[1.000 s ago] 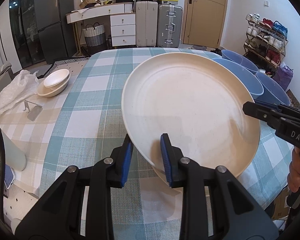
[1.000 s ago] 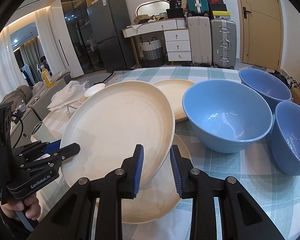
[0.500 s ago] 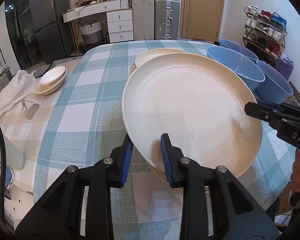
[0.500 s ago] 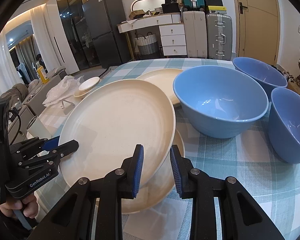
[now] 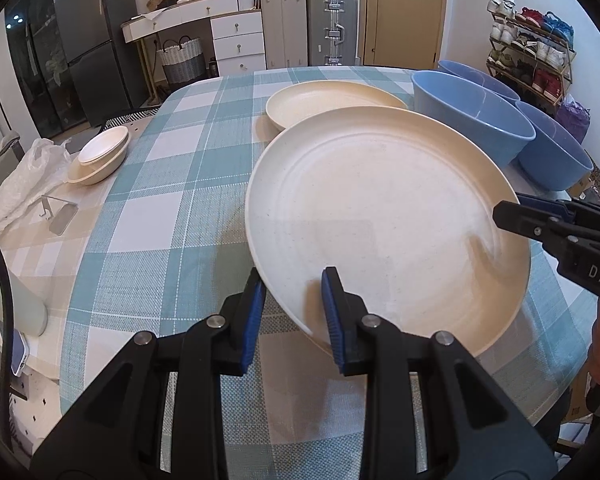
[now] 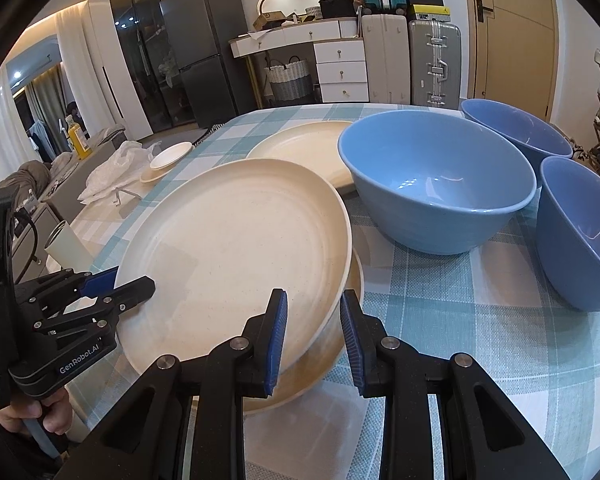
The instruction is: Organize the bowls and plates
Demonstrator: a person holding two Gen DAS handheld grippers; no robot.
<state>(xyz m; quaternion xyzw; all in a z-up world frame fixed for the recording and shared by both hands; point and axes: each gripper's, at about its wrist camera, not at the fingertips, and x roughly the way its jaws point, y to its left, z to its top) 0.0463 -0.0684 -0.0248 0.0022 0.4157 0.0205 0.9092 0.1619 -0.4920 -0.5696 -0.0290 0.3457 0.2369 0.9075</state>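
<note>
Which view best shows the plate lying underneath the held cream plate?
Right wrist view: the lower plate's rim shows beneath the held plate, near the right gripper. In the left wrist view the held plate almost hides it.

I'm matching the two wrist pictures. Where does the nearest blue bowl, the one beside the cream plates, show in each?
Left wrist view: the blue bowl sits upper right, behind the held plate.
Right wrist view: the blue bowl fills the centre right, beside the held plate.
Shared landmark: the silver suitcase by the door.
</note>
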